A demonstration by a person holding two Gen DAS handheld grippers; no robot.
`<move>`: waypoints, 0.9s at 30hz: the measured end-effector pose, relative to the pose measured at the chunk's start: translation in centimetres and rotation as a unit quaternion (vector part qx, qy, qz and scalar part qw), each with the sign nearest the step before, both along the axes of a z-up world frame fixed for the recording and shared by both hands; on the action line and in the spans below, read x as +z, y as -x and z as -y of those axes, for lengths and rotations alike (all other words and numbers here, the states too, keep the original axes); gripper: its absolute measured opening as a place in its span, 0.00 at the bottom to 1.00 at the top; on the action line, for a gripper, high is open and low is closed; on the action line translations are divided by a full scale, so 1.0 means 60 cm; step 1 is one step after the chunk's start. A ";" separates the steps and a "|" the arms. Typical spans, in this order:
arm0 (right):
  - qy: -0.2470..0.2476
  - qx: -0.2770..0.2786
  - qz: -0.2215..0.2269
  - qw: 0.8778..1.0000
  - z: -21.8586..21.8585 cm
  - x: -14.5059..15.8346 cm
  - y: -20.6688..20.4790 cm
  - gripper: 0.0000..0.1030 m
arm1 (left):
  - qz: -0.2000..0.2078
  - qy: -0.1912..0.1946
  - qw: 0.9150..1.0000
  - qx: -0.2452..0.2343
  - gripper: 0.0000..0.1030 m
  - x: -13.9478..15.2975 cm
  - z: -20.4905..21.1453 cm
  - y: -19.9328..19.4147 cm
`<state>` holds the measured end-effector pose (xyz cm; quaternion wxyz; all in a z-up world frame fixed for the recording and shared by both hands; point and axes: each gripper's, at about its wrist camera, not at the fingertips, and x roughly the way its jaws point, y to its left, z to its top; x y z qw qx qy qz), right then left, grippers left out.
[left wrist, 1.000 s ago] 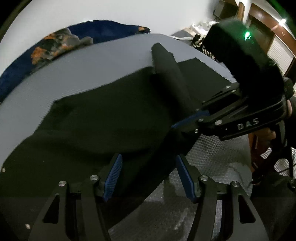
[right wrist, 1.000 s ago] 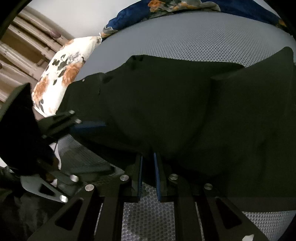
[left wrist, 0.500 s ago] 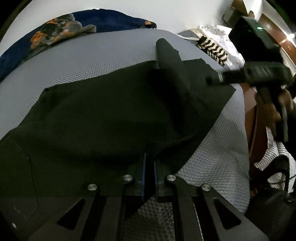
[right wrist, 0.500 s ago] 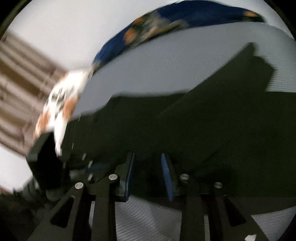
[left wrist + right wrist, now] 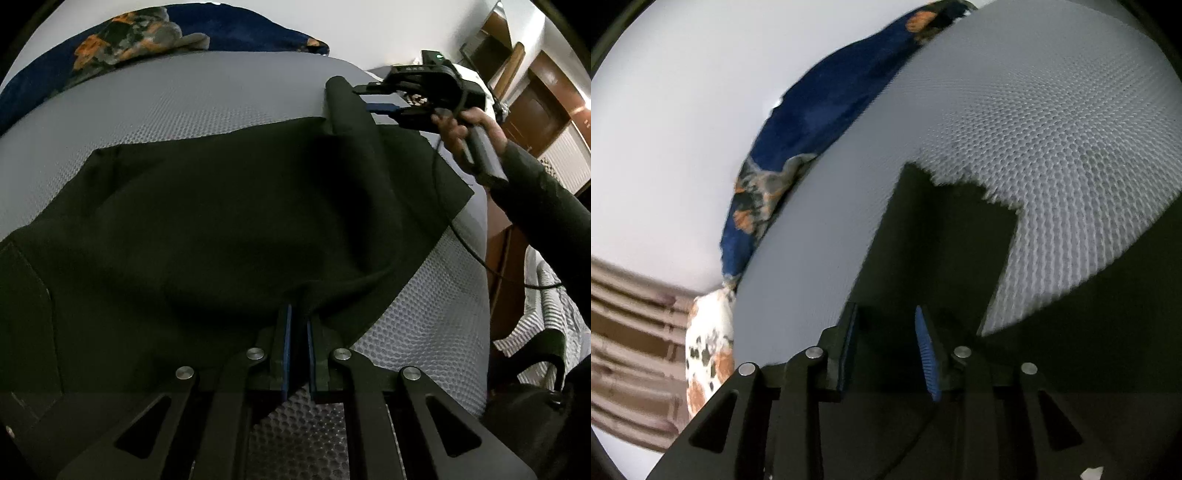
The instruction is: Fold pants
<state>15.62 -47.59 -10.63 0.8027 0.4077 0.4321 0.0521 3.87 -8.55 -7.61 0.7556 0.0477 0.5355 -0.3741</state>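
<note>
The black pants [image 5: 221, 221] lie spread on the grey mesh bed [image 5: 184, 103]. My left gripper [image 5: 298, 317] is shut on the near edge of the pants, a fold of cloth pinched between its blue pads. My right gripper [image 5: 373, 107] shows in the left wrist view at the far end, by a raised ridge of pant leg [image 5: 343, 107]. In the right wrist view my right gripper [image 5: 886, 325] is open, its blue pads [image 5: 925, 350] apart over a strip of the black pants [image 5: 934, 251].
A dark blue floral blanket [image 5: 147, 33] lies along the far edge of the bed; it also shows in the right wrist view [image 5: 820, 122]. A white floral pillow [image 5: 709, 347] sits by the curtain. Striped cloth [image 5: 546, 317] lies off the bed's right side.
My left gripper closed on the pants' near edge. My right gripper opened, let go of the cloth and moved away to the far end of the pant leg.
</note>
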 end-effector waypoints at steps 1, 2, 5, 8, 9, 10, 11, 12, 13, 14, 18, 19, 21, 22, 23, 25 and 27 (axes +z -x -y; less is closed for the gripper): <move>-0.007 0.000 -0.005 1.000 0.003 -0.003 -0.013 0.30 | -0.002 -0.002 1.000 0.001 0.07 -0.001 0.001 -0.001; -0.007 -0.002 -0.007 1.000 0.003 -0.004 -0.017 0.30 | -0.003 -0.003 1.000 0.001 0.07 -0.001 0.000 0.001; 0.003 0.004 0.001 1.000 -0.003 0.009 -0.044 0.30 | -0.005 -0.008 1.000 0.000 0.07 -0.003 0.000 0.003; 0.015 0.029 0.005 0.999 -0.024 0.024 -0.078 0.30 | -0.010 -0.008 1.000 0.001 0.07 -0.009 0.000 -0.001; 0.011 0.039 0.005 0.999 -0.030 0.026 -0.087 0.30 | -0.012 -0.008 1.000 0.002 0.07 -0.011 0.001 -0.002; 0.010 0.046 0.004 0.999 -0.032 0.026 -0.091 0.30 | -0.014 -0.008 1.000 0.003 0.07 -0.013 0.002 -0.003; 0.012 0.051 0.003 0.999 -0.037 0.027 -0.099 0.30 | -0.016 -0.009 1.000 0.003 0.07 -0.014 0.003 -0.004; 0.011 0.058 0.004 0.998 -0.042 0.030 -0.105 0.30 | -0.018 -0.009 1.000 0.004 0.07 -0.016 0.003 -0.004; 0.006 0.067 0.008 0.998 -0.045 0.033 -0.109 0.30 | -0.020 -0.010 1.000 0.004 0.07 -0.018 0.003 -0.004; 0.002 0.069 0.012 0.998 -0.048 0.036 -0.110 0.30 | -0.021 -0.010 1.000 0.004 0.07 -0.019 0.004 -0.005; 0.010 0.059 0.035 0.998 -0.028 0.058 -0.084 0.30 | -0.024 -0.010 1.000 0.004 0.08 -0.021 0.004 -0.007; 0.012 0.053 0.039 0.998 -0.021 0.061 -0.074 0.30 | -0.025 -0.009 1.000 0.004 0.08 -0.022 0.004 -0.007; 0.017 0.035 0.040 0.998 0.002 0.063 -0.043 0.30 | -0.026 -0.008 1.000 0.004 0.08 -0.023 0.004 -0.008; 0.016 0.026 0.040 0.999 0.012 0.061 -0.028 0.30 | -0.026 -0.006 1.000 0.004 0.08 -0.024 0.003 -0.010; 0.016 0.012 0.033 0.999 0.025 0.055 -0.004 0.30 | -0.027 -0.005 1.000 0.003 0.08 -0.024 0.002 -0.011; 0.009 -0.003 0.026 1.000 0.039 0.045 0.029 0.30 | -0.027 -0.003 1.000 0.004 0.08 -0.023 -0.003 -0.012; -0.007 -0.006 0.016 1.000 0.036 0.027 0.074 0.30 | -0.027 -0.002 1.000 0.004 0.08 -0.024 -0.006 -0.013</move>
